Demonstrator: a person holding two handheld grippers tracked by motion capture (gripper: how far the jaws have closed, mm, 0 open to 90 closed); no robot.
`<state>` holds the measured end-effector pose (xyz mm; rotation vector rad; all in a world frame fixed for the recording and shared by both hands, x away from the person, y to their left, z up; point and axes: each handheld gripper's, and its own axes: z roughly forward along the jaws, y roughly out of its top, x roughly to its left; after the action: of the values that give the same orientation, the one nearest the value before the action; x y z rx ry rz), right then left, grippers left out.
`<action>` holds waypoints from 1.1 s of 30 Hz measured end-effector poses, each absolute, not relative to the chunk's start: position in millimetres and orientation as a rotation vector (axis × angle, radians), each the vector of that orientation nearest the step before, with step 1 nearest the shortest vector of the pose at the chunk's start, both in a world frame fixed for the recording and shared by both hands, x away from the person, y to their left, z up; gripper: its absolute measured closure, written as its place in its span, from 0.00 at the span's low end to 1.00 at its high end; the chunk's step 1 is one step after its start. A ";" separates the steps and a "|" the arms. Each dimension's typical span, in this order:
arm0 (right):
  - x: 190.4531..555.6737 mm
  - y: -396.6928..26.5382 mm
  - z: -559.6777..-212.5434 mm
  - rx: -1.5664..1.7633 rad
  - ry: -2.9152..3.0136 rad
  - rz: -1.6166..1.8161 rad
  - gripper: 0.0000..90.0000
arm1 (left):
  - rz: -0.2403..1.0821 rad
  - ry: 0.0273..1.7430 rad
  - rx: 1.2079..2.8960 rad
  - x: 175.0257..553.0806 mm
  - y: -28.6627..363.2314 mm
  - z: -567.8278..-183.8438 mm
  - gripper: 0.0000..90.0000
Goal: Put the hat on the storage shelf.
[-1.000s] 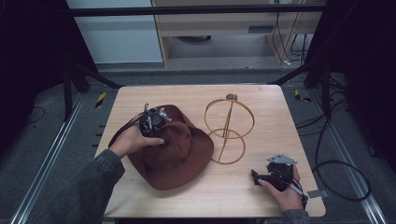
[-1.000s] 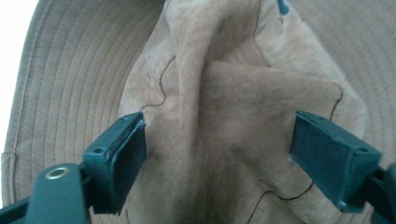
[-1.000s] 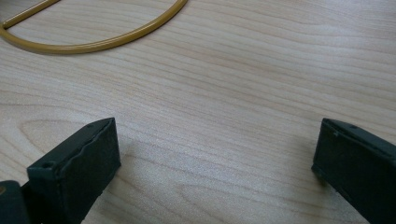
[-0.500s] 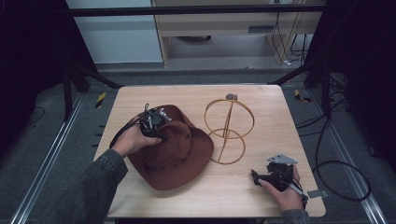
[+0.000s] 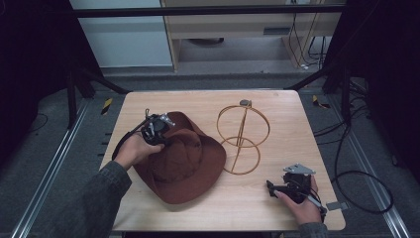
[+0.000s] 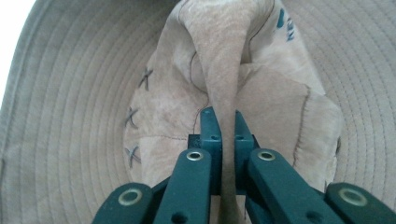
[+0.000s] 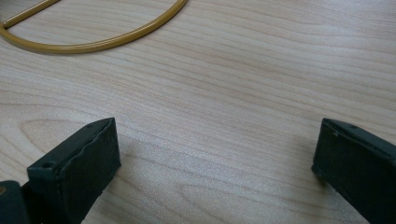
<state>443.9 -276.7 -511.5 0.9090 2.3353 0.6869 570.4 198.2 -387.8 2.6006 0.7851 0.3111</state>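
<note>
While the left hand [image 5: 132,148] reaches in over the table's left edge, its left gripper [image 5: 159,130] sits on the far-left part of the brown hat [image 5: 185,163], with the jaws clamped on a raised fold of the crown. From the left gripper view that fold [image 6: 225,70] of suede-like material rises straight up between the two dark jaws, pinched tight, and the stitched brim [image 6: 65,112] spreads around it. The hat lies on the left half of the wooden table [image 5: 277,208], its brim reaching toward the near edge and, on its right side, just beside the base ring of the gold wire stand [image 5: 241,134]. That stand rises upright near the middle of the table, somewhat toward the far edge, with a large ring above and a smaller ring flat on the wood. Near the near-right corner the right hand [image 5: 304,206] holds the right gripper [image 5: 272,187] low over bare wood, well apart from the hat. Its jaws stand wide apart with nothing between them; the right gripper view shows the wood grain and a curve of the stand's base ring [image 7: 98,44] beyond them.
</note>
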 end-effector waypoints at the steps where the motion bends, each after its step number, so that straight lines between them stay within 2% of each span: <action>1: 443.9 -276.7 -511.5 0.909 2.335 0.687 0.01 | 0.309 0.785 2.591 569.0 198.6 -386.5 0.98; 10: 443.5 -276.4 -511.6 0.914 2.335 0.688 0.01 | 0.380 0.738 2.556 554.3 200.8 -360.8 0.98; 33: 443.2 -276.4 -511.7 0.912 2.335 0.687 0.01 | 0.437 0.673 2.493 525.9 213.5 -311.3 0.99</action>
<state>443.2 -276.4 -511.7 0.9123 2.3346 0.6875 525.9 213.5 -311.3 2.4934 0.6732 0.4369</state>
